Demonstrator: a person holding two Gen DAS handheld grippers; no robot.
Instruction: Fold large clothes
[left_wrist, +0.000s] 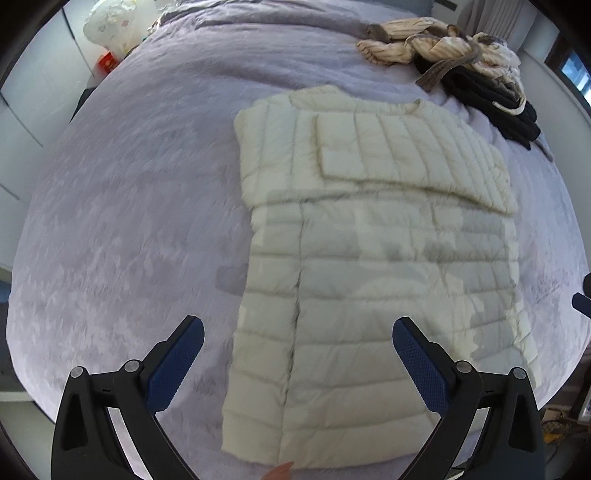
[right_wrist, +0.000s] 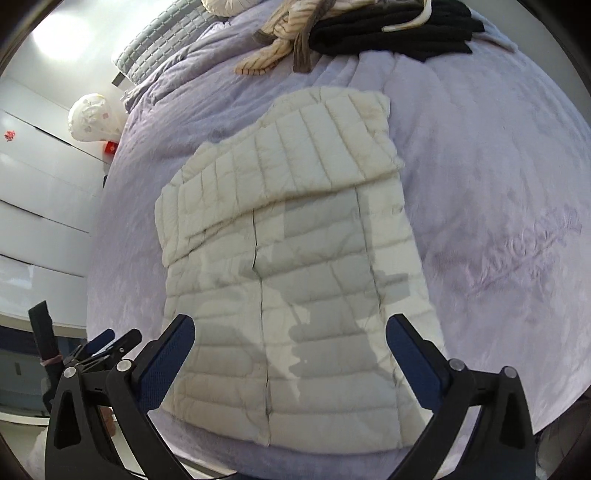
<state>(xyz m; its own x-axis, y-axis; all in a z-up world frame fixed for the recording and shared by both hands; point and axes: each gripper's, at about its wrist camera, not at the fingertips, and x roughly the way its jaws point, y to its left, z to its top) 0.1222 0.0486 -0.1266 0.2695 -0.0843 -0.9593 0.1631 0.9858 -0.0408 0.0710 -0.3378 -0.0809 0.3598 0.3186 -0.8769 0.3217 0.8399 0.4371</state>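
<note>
A cream quilted puffer jacket (left_wrist: 369, 258) lies flat on the lavender bed cover (left_wrist: 129, 221), front up, with its sleeves folded across the chest. It also shows in the right wrist view (right_wrist: 295, 277). My left gripper (left_wrist: 297, 345) is open and empty, hovering above the jacket's hem on its left side. My right gripper (right_wrist: 290, 341) is open and empty, hovering above the hem near the middle. Neither touches the jacket.
A pile of striped beige and black clothes (left_wrist: 461, 66) lies at the far right of the bed, also in the right wrist view (right_wrist: 369, 29). A white patterned bag (left_wrist: 110, 26) and white cabinets (right_wrist: 37, 184) stand to the left. The bed's near edge (right_wrist: 295, 461) is just below the grippers.
</note>
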